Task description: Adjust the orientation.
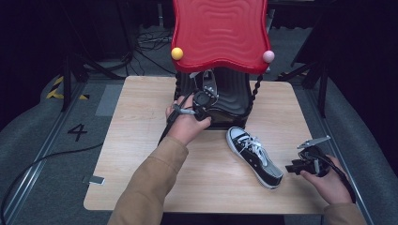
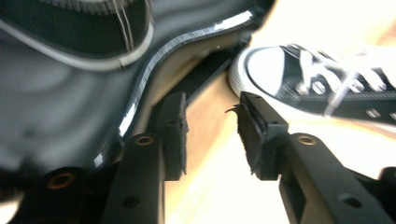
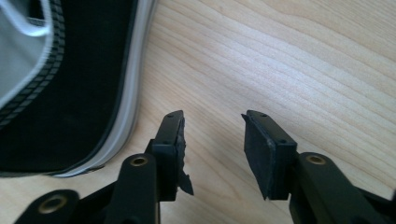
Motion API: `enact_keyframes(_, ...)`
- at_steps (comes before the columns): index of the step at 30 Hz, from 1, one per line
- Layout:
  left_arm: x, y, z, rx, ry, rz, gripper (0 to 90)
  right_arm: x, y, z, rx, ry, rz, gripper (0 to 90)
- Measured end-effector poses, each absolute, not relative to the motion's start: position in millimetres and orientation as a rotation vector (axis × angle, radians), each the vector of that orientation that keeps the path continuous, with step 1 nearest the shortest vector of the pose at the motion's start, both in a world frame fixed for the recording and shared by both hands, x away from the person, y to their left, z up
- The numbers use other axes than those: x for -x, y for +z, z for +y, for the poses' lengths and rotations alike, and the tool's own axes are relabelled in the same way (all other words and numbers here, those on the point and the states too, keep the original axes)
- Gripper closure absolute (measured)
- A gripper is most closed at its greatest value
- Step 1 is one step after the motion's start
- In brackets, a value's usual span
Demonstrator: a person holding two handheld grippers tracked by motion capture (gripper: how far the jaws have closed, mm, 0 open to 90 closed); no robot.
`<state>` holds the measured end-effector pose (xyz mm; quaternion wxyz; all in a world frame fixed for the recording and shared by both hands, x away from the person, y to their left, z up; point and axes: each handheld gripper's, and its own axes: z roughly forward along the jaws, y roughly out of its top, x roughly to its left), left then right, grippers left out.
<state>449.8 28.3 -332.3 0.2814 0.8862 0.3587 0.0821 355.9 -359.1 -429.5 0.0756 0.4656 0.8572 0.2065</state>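
Left of the sneaker on the table (image 1: pixel 141 173), your left gripper (image 1: pixel 201 99) is up at the front edge of the black wavy shelf (image 1: pixel 233 96) of the red-topped rack (image 1: pixel 219 33). Its jaws stand spread with nothing between them. Seen from the left gripper view, this gripper (image 2: pixel 212 128) has bare wood in its gap; the glossy shelf edge (image 2: pixel 154 70) runs just beside one jaw, and a second black shoe (image 2: pixel 79 32) sits on that shelf, blurred, above it. The white toe cap of the black-and-white sneaker (image 2: pixel 322 77) lies just past the tip of the other jaw, close but not touching.

From the high view, the sneaker (image 1: pixel 255 156) lies on the wood, toe pointing toward the rack and heel toward your side, laces loose. It rests between your two grippers: near the left one at its toe, and just beside the right one at its heel end.

Right of the sneaker, your right gripper (image 1: pixel 294 167) is held low near the table's front right corner, jaws aimed at the heel. Looking along that gripper (image 3: pixel 212 140), its jaws are spread apart and hold nothing, with bare wood grain between them. The sneaker's black canvas side and white sole strip (image 3: pixel 70 93) lie just beside one jaw, apart from it.
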Motion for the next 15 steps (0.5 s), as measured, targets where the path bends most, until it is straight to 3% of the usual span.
enact_keyframes(7,-412.0,-338.0,56.8,-2.375,0.171,0.934,54.2,-348.0,-408.3,-355.3,-1.394,0.642,2.585,64.2)
enact_keyframes(15,-397.0,-353.9,86.4,-2.356,0.089,0.964,52.8,-344.3,-370.5,-335.0,-1.335,0.656,2.605,64.6)
